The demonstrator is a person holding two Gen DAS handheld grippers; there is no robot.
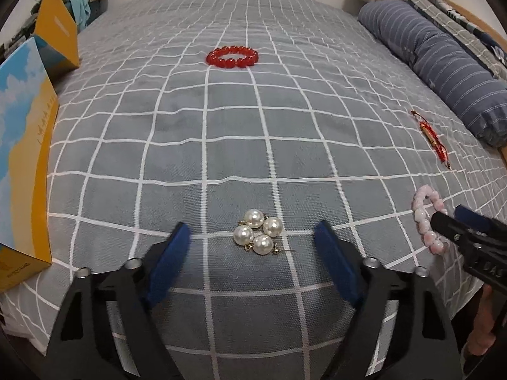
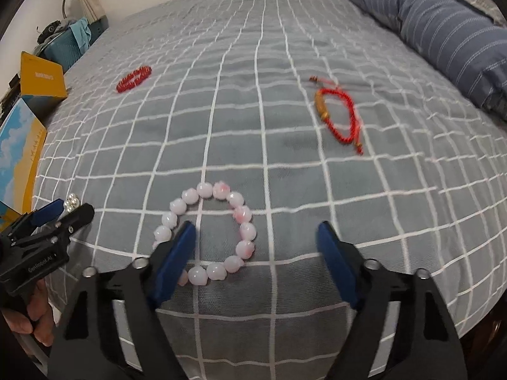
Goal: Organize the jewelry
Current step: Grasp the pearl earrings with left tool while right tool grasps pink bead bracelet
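Note:
Jewelry lies on a grey checked bedspread (image 1: 253, 126). A cluster of white pearl earrings (image 1: 258, 236) lies just ahead of my open, empty left gripper (image 1: 252, 240); it also shows in the right wrist view (image 2: 71, 203). A pink bead bracelet (image 2: 206, 231) lies under my open, empty right gripper (image 2: 256, 234), whose left finger (image 2: 177, 253) stands inside the ring. The bracelet also shows in the left wrist view (image 1: 426, 221). A red bead bracelet (image 1: 233, 57) (image 2: 133, 78) lies farther back. A red cord bracelet with a gold charm (image 2: 339, 112) (image 1: 432, 136) lies at right.
An open yellow-and-blue box (image 1: 25, 158) (image 2: 19, 145) stands at the bed's left edge, its lid flap (image 1: 57, 28) raised. A blue striped bolster pillow (image 1: 443, 60) (image 2: 443, 28) lies along the right side. The right gripper shows in the left wrist view (image 1: 446, 218), the left gripper in the right view (image 2: 63, 210).

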